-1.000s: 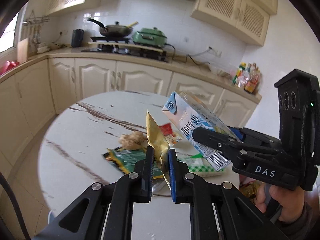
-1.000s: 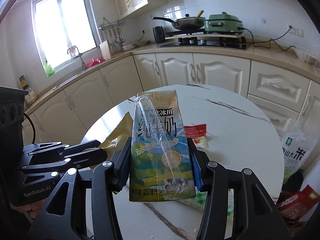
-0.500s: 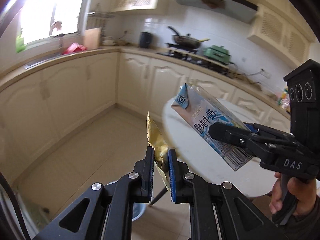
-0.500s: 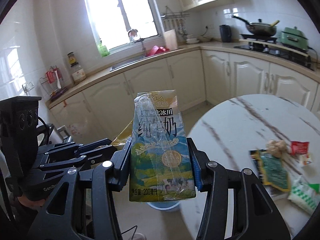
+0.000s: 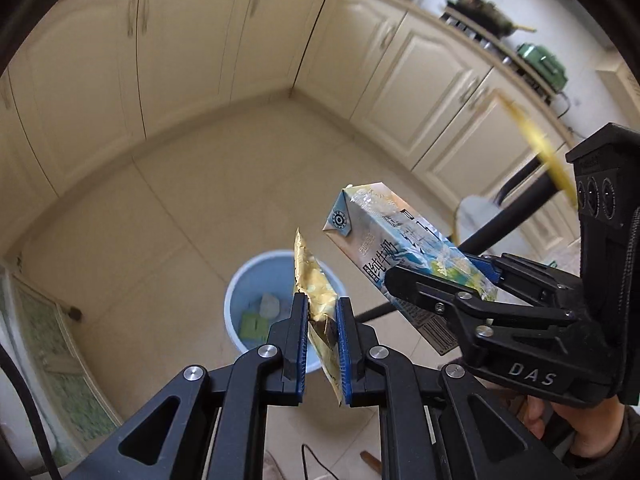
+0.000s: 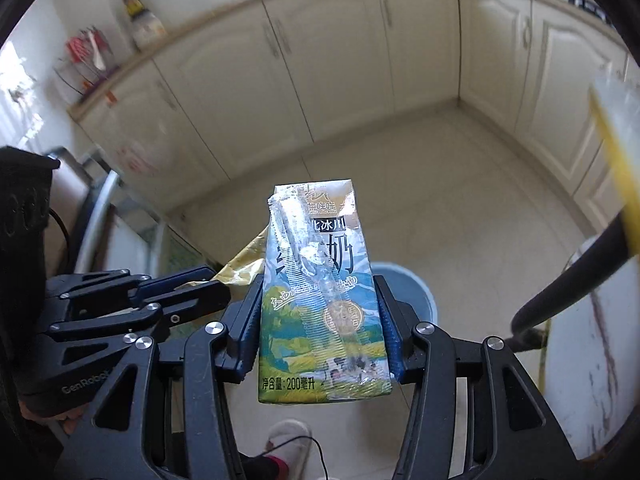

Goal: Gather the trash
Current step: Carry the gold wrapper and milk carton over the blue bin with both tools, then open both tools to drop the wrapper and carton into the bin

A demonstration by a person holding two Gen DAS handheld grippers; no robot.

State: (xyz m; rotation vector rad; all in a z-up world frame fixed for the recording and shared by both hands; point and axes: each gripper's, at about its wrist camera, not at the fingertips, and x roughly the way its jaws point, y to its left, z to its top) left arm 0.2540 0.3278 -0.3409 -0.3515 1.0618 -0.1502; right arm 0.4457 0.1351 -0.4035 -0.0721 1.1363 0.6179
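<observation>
My left gripper (image 5: 322,304) is shut on a crumpled gold wrapper (image 5: 314,284), which hangs over a light blue trash bin (image 5: 244,280) on the floor. The bin holds a green packet and a pale scrap. My right gripper (image 6: 318,292) is shut on a small milk carton (image 6: 320,292) with a wrapped straw on its face. In the left wrist view the carton (image 5: 400,248) sits just right of the wrapper, above and right of the bin. The right wrist view shows the bin (image 6: 412,284) partly hidden behind the carton, and the left gripper (image 6: 208,284) with the wrapper (image 6: 244,260) to the left.
Cream kitchen cabinets (image 5: 224,40) line the walls around a beige tiled floor (image 5: 160,208). The round marble table (image 6: 592,344) and its black leg (image 6: 568,280) stand at the right. A person's slippered foot (image 6: 288,436) and a thin cable lie below the carton.
Both grippers swung away from the table and dropped toward the floor, still holding wrapper and carton. They now tilt steeply down, and the blue bin sits directly below them.
</observation>
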